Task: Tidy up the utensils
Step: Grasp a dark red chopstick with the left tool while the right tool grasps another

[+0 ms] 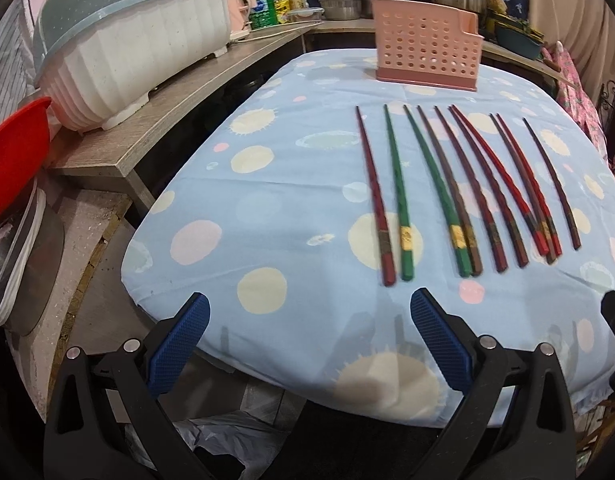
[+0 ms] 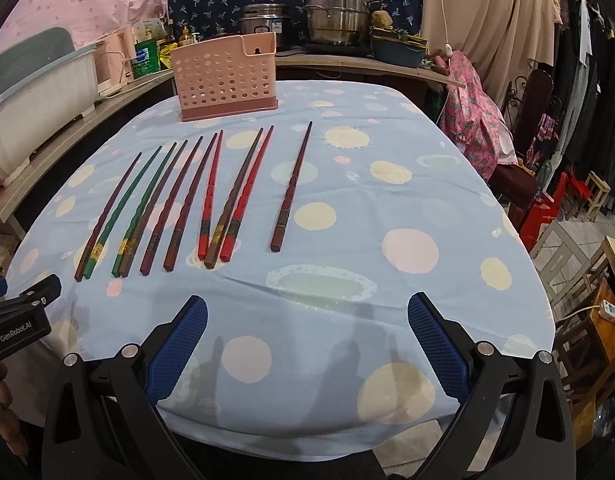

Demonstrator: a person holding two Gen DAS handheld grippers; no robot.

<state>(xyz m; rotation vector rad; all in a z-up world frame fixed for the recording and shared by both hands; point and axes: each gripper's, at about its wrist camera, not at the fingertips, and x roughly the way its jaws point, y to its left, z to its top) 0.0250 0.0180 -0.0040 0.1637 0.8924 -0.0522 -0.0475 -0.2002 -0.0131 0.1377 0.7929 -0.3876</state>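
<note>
Several red, green and brown chopsticks [image 1: 459,196] lie side by side on the blue dotted tablecloth [image 1: 267,208]; they also show in the right wrist view [image 2: 179,204], with one dark chopstick [image 2: 293,188] lying apart to the right. A pink perforated utensil holder [image 1: 425,50] stands upright behind them, also seen in the right wrist view [image 2: 227,78]. My left gripper [image 1: 309,312] is open and empty above the table's near edge, short of the chopsticks. My right gripper [image 2: 307,312] is open and empty, also near the front edge.
A white and blue dish rack [image 1: 135,60] sits on a wooden shelf [image 1: 179,112] at the left, with a red basin [image 1: 15,152] beside it. Pots [image 2: 335,12] and bottles stand on the back counter. Chairs and clutter [image 2: 567,216] stand at the right.
</note>
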